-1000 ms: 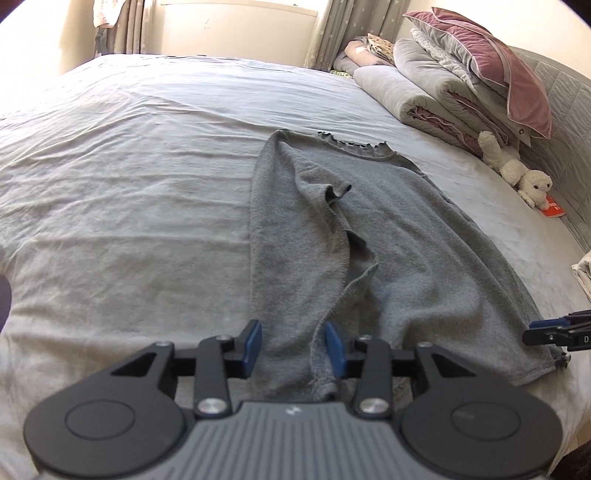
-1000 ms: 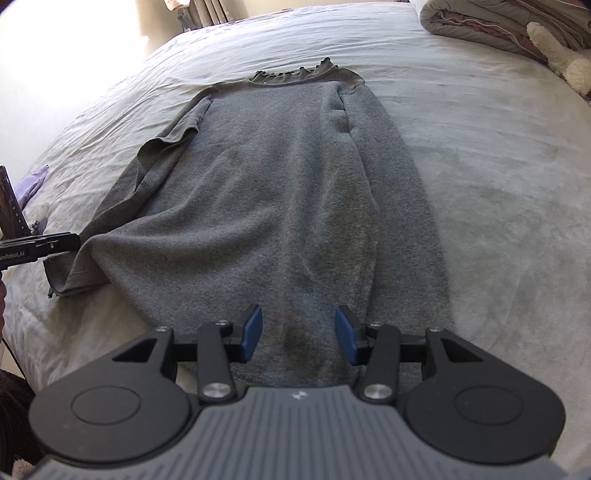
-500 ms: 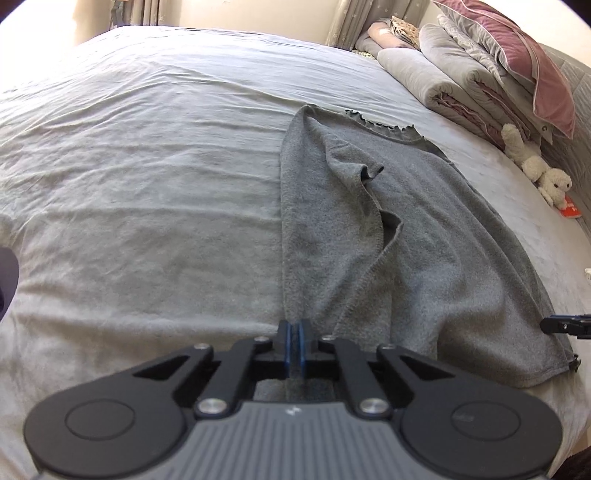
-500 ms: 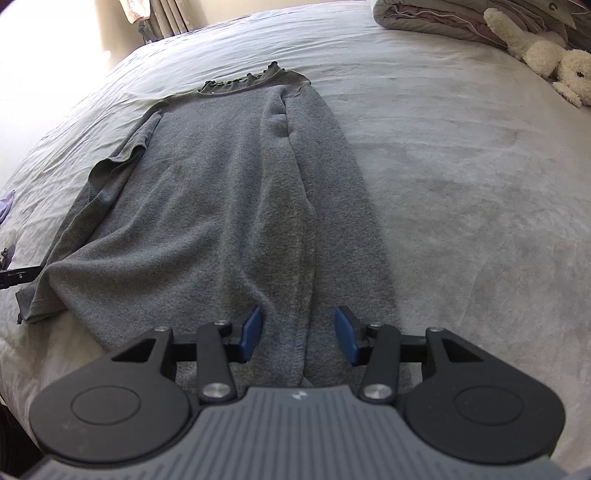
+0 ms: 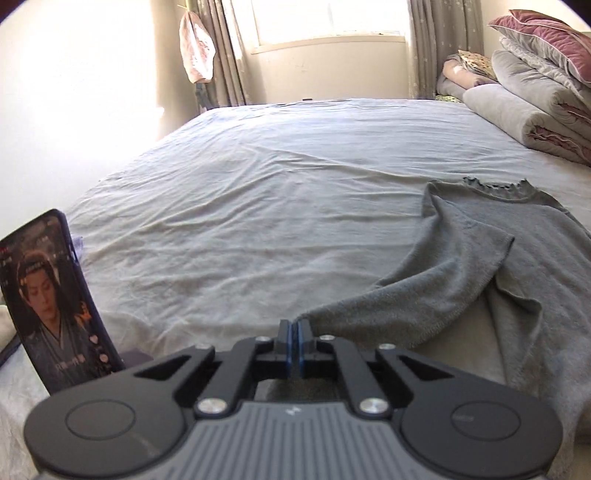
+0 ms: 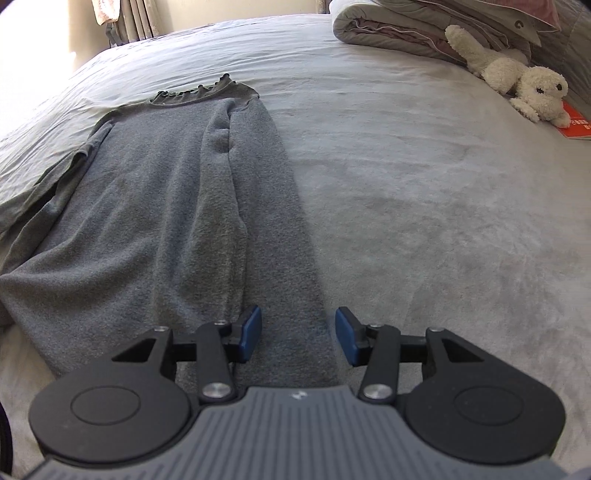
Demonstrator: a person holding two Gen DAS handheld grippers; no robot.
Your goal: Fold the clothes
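One gripper (image 5: 294,326) clamping sweater (image 6: 155,206) hem, other (image 6: 298,334) parted above edge, open bedsheet (image 5: 258,206) beyond.

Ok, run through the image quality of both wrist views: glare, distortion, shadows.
Left wrist view: the window and the wall at left are blown out white, and fisheye bends the bed; the phone stays readable. Right wrist view: evenly lit, sharp on the grey sweater, with dark vignette corners and a soft shadow along the sweater's right edge.

Sweater (image 5: 461,280) cut by right edge, hem hidden behind hand-held gripper, phone (image 5: 51,306) clipped at left
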